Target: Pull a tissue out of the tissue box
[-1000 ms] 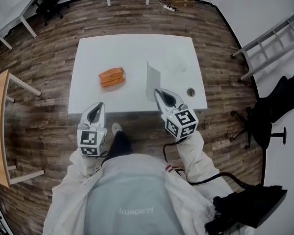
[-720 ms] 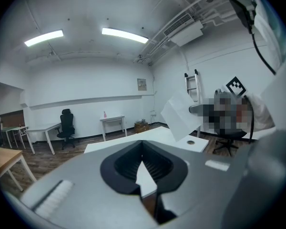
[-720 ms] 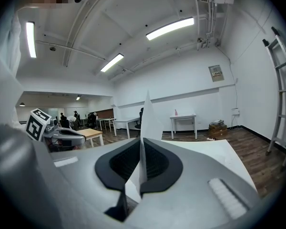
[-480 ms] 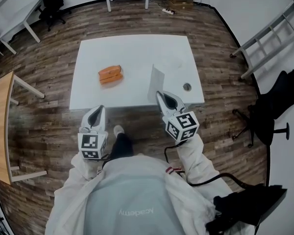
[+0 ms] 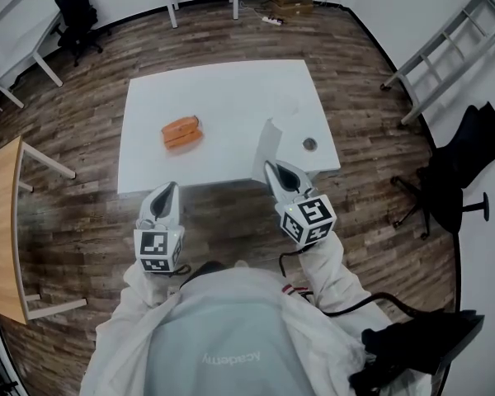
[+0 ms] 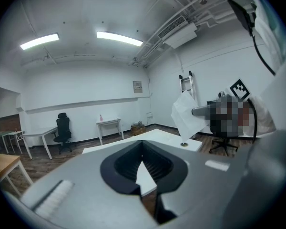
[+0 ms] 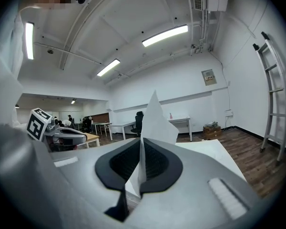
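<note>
An orange tissue box (image 5: pixel 181 132) lies on the white table (image 5: pixel 223 89), left of its middle. My right gripper (image 5: pixel 271 168) hangs at the table's front edge, shut on a white tissue (image 5: pixel 268 141) that stands up from its jaws. In the right gripper view the tissue (image 7: pixel 156 120) rises as a pointed sheet from between the closed jaws (image 7: pixel 142 141). My left gripper (image 5: pixel 167 189) is off the table's front edge, over the floor, jaws together with nothing in them (image 6: pixel 143 160). The left gripper view shows the tissue (image 6: pixel 185 116) hanging from the right gripper (image 6: pixel 206 111).
A small round grommet (image 5: pixel 310 144) sits near the table's right front corner. A ladder (image 5: pixel 437 56) leans at the right, with a black office chair (image 5: pixel 454 180) below it. A wooden table (image 5: pixel 0 221) stands at the left, and white desks line the far wall.
Both grippers have drawn back from the table towards the person. The tissue has come along in the right gripper, from over the table to its front edge.
</note>
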The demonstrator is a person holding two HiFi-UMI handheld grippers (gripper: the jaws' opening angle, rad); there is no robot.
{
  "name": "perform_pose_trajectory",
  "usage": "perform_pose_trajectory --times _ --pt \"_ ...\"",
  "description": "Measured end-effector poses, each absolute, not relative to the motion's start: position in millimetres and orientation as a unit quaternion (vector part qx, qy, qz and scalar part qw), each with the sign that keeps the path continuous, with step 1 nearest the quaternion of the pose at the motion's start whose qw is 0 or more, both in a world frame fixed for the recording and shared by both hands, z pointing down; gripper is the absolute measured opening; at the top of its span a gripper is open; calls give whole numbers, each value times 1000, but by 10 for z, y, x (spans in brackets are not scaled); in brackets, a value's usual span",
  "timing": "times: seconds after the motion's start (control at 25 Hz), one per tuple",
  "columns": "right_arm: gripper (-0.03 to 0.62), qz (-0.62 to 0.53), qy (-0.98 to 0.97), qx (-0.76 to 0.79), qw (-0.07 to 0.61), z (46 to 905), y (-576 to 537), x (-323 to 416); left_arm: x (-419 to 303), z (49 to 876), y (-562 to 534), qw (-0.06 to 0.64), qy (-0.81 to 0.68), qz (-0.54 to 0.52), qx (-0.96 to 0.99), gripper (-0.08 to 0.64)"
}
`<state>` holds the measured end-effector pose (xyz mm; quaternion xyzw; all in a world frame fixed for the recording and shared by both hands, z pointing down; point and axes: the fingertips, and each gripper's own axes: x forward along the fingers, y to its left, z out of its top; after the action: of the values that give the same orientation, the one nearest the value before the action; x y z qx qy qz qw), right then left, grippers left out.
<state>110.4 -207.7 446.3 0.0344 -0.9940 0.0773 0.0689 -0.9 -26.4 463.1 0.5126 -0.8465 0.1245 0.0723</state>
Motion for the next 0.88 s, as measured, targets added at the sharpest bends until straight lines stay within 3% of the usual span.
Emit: perform_pose_trajectory --times 0.88 --pt "2 85 -992 70 63 4375 -1622 881 -401 4593 289 83 -852 99 507 0"
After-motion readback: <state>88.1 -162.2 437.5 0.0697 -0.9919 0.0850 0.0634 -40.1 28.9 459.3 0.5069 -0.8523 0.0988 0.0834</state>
